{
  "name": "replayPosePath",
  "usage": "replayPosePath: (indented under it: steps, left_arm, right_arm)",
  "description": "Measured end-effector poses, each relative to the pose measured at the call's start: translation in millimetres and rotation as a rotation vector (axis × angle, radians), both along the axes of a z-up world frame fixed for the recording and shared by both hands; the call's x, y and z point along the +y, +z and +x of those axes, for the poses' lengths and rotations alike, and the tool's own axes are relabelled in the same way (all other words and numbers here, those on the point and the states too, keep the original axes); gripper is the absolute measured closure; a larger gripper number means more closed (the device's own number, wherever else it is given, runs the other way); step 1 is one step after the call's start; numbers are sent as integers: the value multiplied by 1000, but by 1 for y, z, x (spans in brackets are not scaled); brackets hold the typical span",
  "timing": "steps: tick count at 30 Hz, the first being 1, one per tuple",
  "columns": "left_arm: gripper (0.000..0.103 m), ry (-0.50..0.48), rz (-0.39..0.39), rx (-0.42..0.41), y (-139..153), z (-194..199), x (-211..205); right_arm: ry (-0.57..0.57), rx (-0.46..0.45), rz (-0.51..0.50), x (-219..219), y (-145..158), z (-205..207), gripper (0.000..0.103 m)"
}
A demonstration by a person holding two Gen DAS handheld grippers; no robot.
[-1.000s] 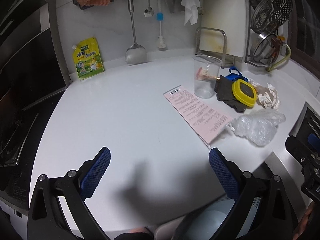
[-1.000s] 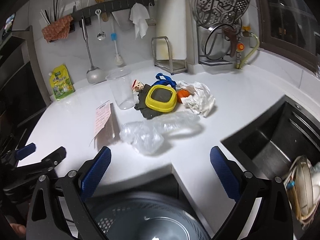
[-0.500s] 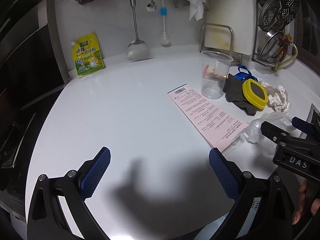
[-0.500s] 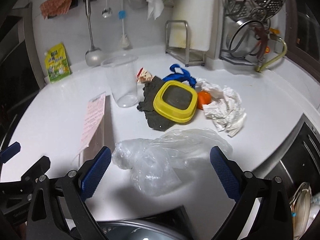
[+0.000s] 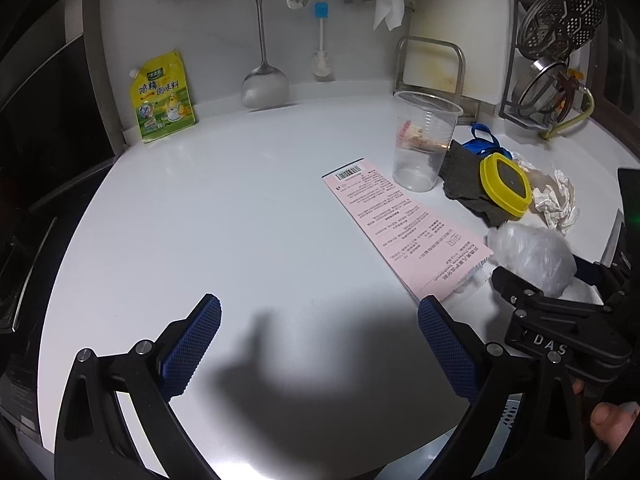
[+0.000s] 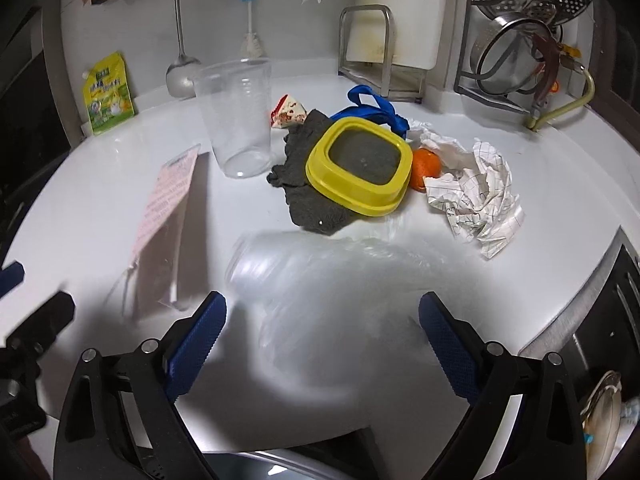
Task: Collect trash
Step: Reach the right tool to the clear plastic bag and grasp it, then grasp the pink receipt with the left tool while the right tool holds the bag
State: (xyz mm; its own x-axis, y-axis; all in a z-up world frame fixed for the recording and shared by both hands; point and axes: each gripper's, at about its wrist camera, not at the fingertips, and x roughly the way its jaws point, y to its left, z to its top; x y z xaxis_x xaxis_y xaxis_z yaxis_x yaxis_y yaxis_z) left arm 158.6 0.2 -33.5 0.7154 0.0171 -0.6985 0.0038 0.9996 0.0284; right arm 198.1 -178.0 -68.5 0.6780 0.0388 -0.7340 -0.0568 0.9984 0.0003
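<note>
The clear plastic bag (image 6: pixel 320 280) lay crumpled at lower centre of the right wrist frame, blurred, between the fingers of my right gripper (image 6: pixel 322 340). Its jaws had just been closing but stood apart, and I could not tell whether the pads touched the bag. Above it sat the yellow lid (image 6: pixel 360 166) on a grey cloth (image 6: pixel 308 204), crumpled paper (image 6: pixel 480 196) to the right, a plastic cup (image 6: pixel 238 116) and pink receipt (image 6: pixel 168 196) to the left. My left gripper (image 5: pixel 318 348) hung apart over bare counter (image 5: pixel 200 220).

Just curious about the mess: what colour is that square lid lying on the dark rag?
Yellow, with a clear centre. The lid shows best in the right wrist view.
</note>
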Motion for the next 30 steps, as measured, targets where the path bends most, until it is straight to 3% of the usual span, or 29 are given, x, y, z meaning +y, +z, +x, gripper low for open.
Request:
replayPosePath:
  steps: [1, 4, 10, 14, 22, 30]
  left_arm:
    - [6, 0, 0, -4, 2, 1, -1]
    - [6, -1, -4, -14, 8, 3, -3]
    - [6, -1, -19, -16, 13, 9, -9]
    - [6, 6, -18, -17, 12, 13, -13]
    - [6, 27, -70, -2, 16, 27, -18]
    - [6, 55, -42, 48, 9, 61, -36]
  right_arm:
    - [6, 9, 10, -1, -1, 1, 34]
    - [11, 2, 44, -5, 2, 0, 40]
    - [24, -4, 108, -12, 4, -2, 73]
    - [12, -29, 139, -21, 7, -11, 83]
    - [3, -106, 183, -38, 24, -32, 84]
    - [-3, -146, 233, -56, 33, -47, 84]
